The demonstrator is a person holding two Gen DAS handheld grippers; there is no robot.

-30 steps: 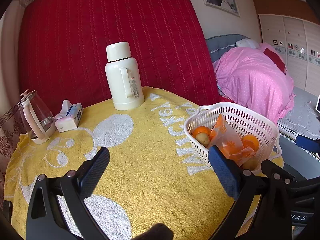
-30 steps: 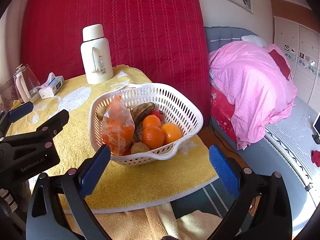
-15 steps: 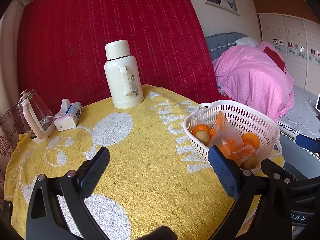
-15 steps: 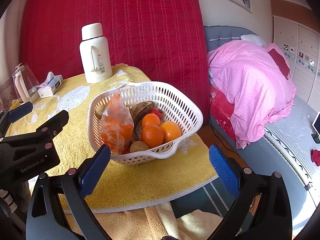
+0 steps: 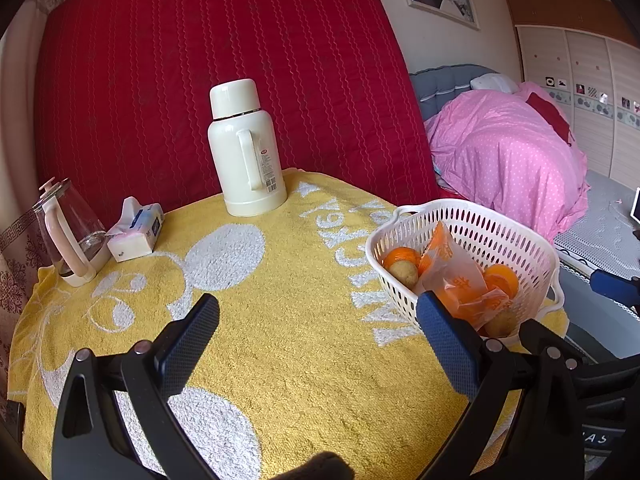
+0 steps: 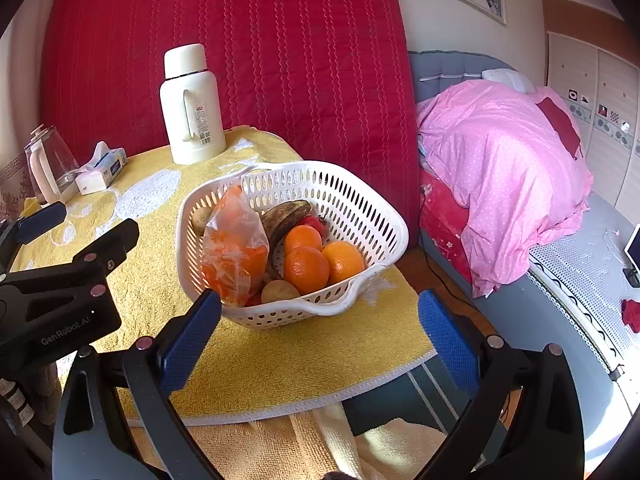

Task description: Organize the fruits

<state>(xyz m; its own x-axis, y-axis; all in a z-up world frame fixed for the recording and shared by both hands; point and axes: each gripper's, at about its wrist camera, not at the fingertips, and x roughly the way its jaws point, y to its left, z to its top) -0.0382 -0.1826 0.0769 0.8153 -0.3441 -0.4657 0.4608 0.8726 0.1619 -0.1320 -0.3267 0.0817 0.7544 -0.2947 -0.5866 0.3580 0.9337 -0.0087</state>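
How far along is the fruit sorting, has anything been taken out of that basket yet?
It looks barely begun. All the fruit in view sits in the white basket: oranges, a dark banana and a bagged orange item. The left gripper and right gripper are open and empty. All the sorting remains.

You get bright daylight from right, sunlit oranges (image 6: pixel 306 268), soft shadows on yellow towel (image 5: pixel 280 320), sharp focus, fisheye-bent dark corners.

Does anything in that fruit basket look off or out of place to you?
Yes, the banana in the white basket is mostly dark brown, overripe beside the bright oranges. A crumpled orange plastic bag stands upright among the loose fruit. Nothing looks spilled or tipped over.
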